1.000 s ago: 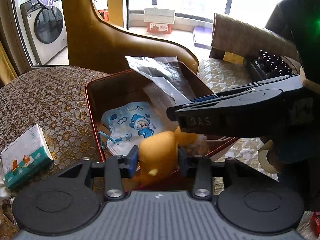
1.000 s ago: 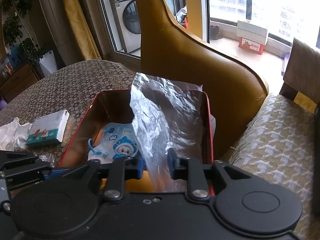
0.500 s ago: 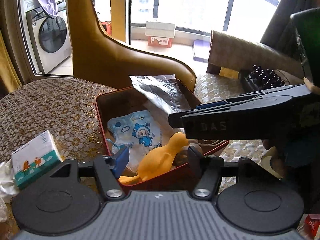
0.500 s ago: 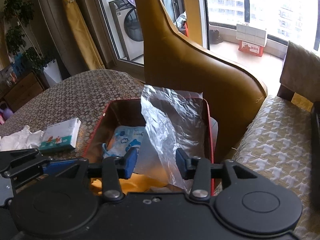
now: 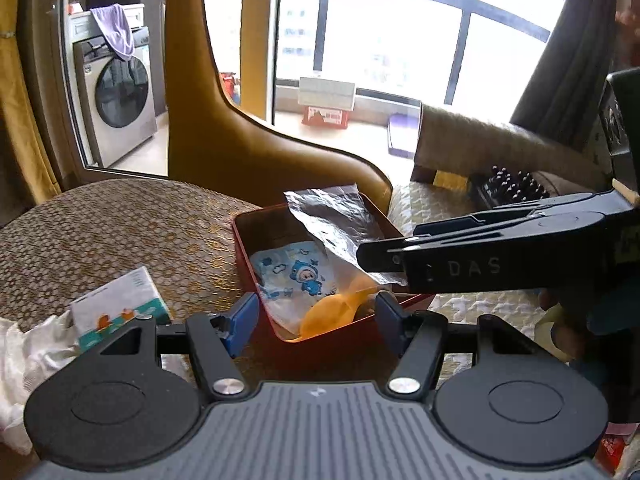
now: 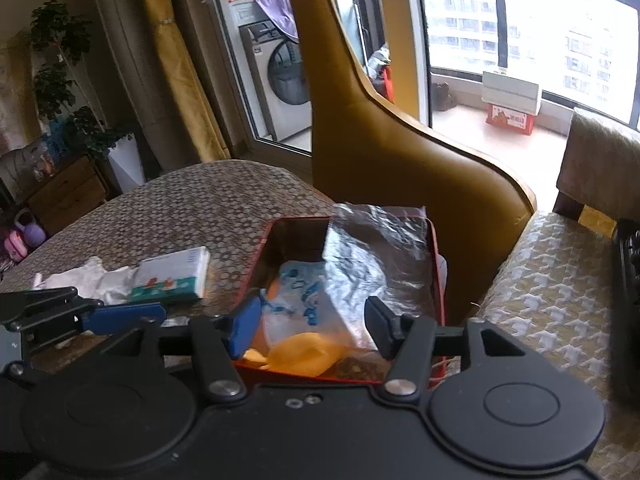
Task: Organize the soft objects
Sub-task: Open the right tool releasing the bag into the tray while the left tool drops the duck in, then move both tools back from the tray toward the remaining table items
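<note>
A red box (image 5: 244,252) stands on the patterned table. In it lie an orange rubber duck (image 5: 332,314), a blue-printed child's mask pack (image 5: 296,276) and a crinkled clear plastic bag (image 5: 336,220). My left gripper (image 5: 316,324) hovers open above the box's near edge, holding nothing. My right gripper (image 6: 312,328) hangs over the box (image 6: 260,256) too. Its jaws are opening, with nothing pressed between the pads. Below it are the duck (image 6: 304,354), the mask pack (image 6: 300,292) and the bag (image 6: 376,256). In the left wrist view the right gripper (image 5: 380,258) reaches in from the right.
A tissue pack (image 5: 120,304) and crumpled white cloth (image 5: 24,356) lie left of the box. A tan leather chair back (image 5: 224,132) rises behind it. A patterned seat cushion (image 6: 548,288) with a black device (image 5: 508,188) lies to the right.
The left gripper let go of the duck, which now lies in the box. The right gripper released the plastic bag. Both opened and drew up and back from the box.
</note>
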The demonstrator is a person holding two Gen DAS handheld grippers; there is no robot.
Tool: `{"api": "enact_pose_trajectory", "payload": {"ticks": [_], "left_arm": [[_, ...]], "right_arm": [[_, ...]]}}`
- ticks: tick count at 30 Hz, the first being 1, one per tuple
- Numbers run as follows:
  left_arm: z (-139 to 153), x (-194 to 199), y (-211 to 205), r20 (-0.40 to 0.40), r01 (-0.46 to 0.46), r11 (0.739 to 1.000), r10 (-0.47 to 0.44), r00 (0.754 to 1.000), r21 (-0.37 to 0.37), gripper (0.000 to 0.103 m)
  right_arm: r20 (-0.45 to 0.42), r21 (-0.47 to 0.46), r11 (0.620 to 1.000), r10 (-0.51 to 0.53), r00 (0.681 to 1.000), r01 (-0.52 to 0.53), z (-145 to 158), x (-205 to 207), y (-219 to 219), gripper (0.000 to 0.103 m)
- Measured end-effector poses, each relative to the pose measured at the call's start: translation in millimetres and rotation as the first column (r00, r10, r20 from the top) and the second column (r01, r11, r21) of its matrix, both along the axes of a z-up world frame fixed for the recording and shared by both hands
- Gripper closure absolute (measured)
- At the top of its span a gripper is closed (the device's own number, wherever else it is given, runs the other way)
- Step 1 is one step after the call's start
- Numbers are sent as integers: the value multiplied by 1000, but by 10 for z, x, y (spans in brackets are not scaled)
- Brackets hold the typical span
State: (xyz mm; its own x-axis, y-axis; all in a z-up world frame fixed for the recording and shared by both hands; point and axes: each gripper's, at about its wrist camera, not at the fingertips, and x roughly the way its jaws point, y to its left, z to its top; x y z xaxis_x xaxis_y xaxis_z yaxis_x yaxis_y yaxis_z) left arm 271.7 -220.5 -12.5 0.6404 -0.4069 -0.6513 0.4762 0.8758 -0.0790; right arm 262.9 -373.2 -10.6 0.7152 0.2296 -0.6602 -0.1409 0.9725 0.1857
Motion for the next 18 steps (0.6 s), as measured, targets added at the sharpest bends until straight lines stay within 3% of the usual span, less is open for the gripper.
{"api": "enact_pose_trajectory", "payload": {"ticks": [15,18], "left_arm": [[316,-428,762,53,-57,997,59,997,-44,39],[336,-491,950,61,-79,996,82,995,-47,32]], "right_arm": [[73,2,995,101,992,-101,373,-404,574,32],[81,7,993,120,989,-121,400,-463,704,28]]}}
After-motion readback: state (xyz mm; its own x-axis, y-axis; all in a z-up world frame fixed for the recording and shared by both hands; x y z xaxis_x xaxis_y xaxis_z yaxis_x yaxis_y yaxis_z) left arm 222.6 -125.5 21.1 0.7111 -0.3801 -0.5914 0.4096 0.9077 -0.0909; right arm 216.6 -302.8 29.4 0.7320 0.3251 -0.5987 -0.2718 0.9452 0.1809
